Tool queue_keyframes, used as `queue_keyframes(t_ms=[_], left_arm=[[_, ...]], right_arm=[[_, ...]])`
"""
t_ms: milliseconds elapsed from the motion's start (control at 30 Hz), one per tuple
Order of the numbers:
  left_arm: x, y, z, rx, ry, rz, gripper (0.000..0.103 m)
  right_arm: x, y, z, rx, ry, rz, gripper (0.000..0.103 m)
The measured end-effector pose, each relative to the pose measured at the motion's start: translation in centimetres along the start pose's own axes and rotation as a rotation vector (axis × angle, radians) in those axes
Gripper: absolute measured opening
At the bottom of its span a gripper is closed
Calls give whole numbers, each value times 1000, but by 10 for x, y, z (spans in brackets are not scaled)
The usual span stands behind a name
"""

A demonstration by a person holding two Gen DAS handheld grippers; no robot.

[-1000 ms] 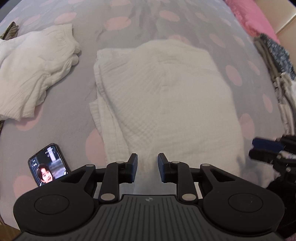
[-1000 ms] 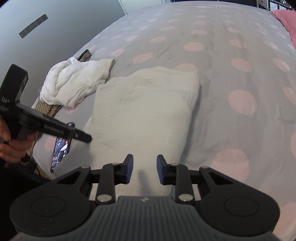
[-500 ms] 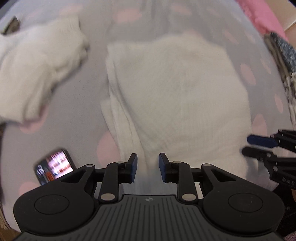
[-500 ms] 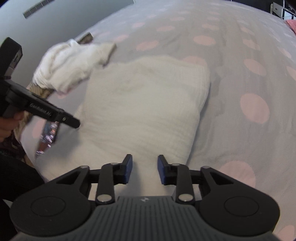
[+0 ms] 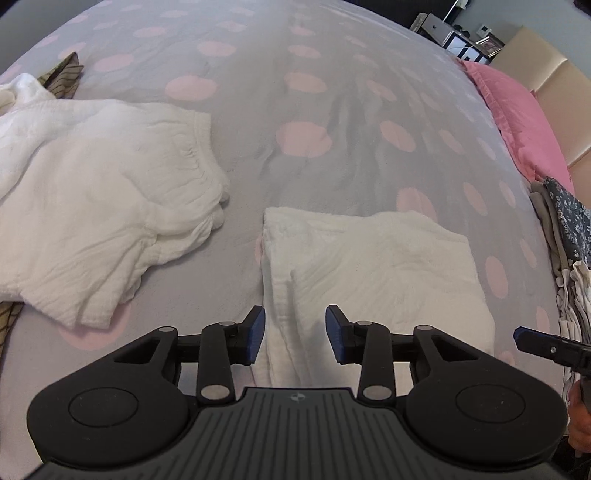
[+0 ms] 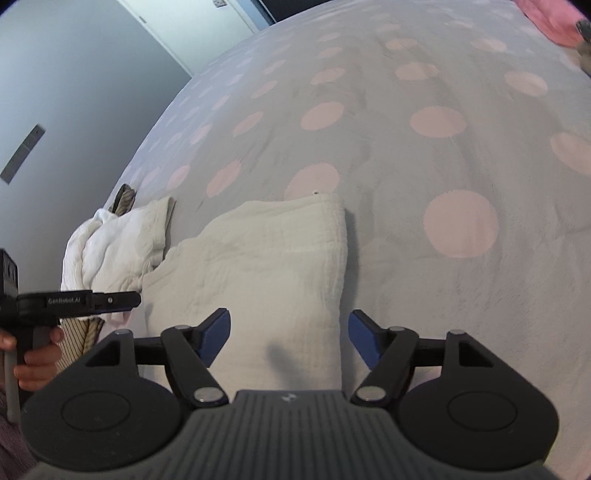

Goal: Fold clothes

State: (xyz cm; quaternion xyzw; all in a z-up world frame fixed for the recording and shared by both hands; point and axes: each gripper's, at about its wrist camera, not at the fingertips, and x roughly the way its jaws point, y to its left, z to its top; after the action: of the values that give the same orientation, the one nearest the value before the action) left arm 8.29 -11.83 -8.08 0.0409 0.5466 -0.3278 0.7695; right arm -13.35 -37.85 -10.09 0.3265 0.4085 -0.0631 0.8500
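A grey bedspread [image 5: 332, 110] printed with pink dots is seen across both views. A pink pillow [image 5: 517, 110] is located at the far right corner of the bed, next to a beige headboard [image 5: 546, 74]. Behind the pillow, shelving with small framed items [image 5: 465, 40] is visible; details cannot be resolved. In the right wrist view, a grey wall [image 6: 74, 74] is shown beside the bed, with a dark rectangular strip [image 6: 22, 153] mounted on it and a lighter panel [image 6: 192, 26] adjoining it.
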Motion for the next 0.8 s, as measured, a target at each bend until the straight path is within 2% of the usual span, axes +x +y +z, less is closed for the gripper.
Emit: queue_keyframes(t_ms=[233, 300, 433, 633, 800], left_arm=[[14, -3, 2, 42, -23, 2, 36], [21, -4, 2, 61, -11, 2, 40], [38, -4, 2, 83, 33, 15, 40], [53, 4, -2, 56, 50, -1, 41], [58, 8, -6, 54, 17, -24, 45]], right_arm=[[18, -10, 7, 48, 41, 21, 73], [22, -10, 7, 45, 50, 26, 73], [32, -13, 9, 49, 63, 26, 73], [45, -20, 14, 77, 63, -1, 73], [61, -29, 13, 104, 90, -11, 74]])
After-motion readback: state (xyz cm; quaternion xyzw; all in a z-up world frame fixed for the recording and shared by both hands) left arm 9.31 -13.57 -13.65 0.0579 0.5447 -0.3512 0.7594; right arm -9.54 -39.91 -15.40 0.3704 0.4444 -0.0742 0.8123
